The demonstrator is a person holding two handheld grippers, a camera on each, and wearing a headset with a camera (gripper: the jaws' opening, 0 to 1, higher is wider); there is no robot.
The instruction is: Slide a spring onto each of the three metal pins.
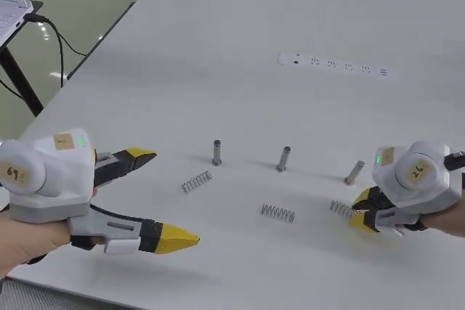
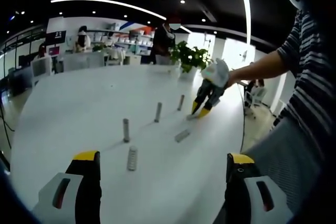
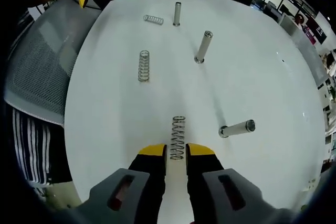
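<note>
Three metal pins stand in a row on the white table: left pin [image 1: 216,152], middle pin [image 1: 283,158], and right pin [image 1: 354,172], which leans. Three springs lie flat in front of them: left spring [image 1: 196,181], middle spring [image 1: 277,213], right spring [image 1: 340,208]. My right gripper [image 1: 362,217] is low on the table. In the right gripper view its jaws stand closed around the near end of the right spring [image 3: 177,137], beside the leaning pin [image 3: 237,128]. My left gripper [image 1: 163,195] hovers wide open and holds nothing, short of the left spring [image 2: 132,158].
A white power strip [image 1: 334,65] lies further back on the table. The table's left edge [image 1: 87,56] runs diagonally, with a laptop [image 1: 11,5] and a black cable beyond it. Bare tabletop lies between the grippers and the near edge.
</note>
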